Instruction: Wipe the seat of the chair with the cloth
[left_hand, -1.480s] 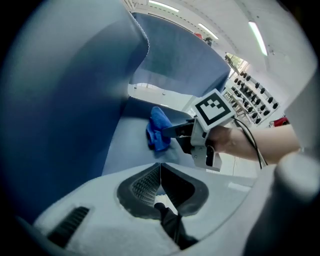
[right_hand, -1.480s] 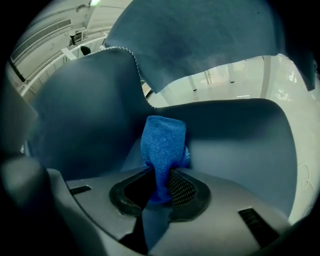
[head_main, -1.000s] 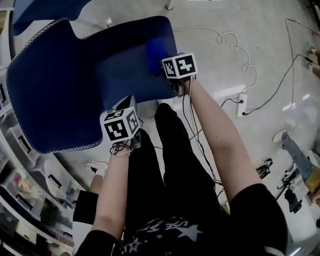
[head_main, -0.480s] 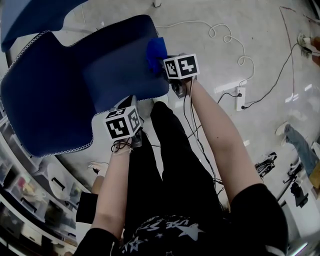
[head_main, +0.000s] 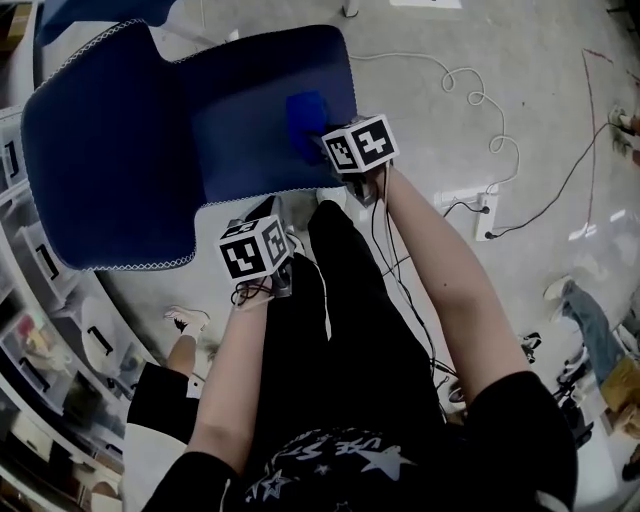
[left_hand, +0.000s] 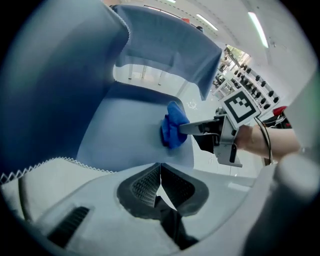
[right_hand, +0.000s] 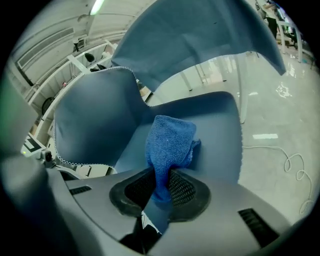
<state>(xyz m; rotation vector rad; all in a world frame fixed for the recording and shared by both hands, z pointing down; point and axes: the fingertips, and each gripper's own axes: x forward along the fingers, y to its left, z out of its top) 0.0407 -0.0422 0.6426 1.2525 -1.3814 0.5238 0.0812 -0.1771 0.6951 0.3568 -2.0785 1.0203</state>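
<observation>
The blue upholstered chair stands at the upper left of the head view, its seat (head_main: 250, 130) facing me. On the seat's right part, near the front edge, lies a bunched blue cloth (head_main: 305, 122). My right gripper (head_main: 325, 140) is shut on the cloth (right_hand: 169, 142), whose tail runs down between the jaws, and presses it to the seat (right_hand: 217, 127). My left gripper (head_main: 262, 210) hovers just off the seat's front edge, shut with nothing in it (left_hand: 159, 172). In the left gripper view the cloth (left_hand: 172, 131) and the right gripper (left_hand: 192, 128) show against the seat (left_hand: 125, 135).
White-stitched side wings (head_main: 110, 150) rise around the seat. White and dark cables and a power strip (head_main: 485, 215) lie on the floor at right. Storage bins (head_main: 40, 330) line the left edge. My black-trousered legs (head_main: 340, 300) stand below the grippers.
The right gripper, still holding the cloth, has slid a little along the seat's right part. The left gripper stayed shut by the front edge. The head view has shifted.
</observation>
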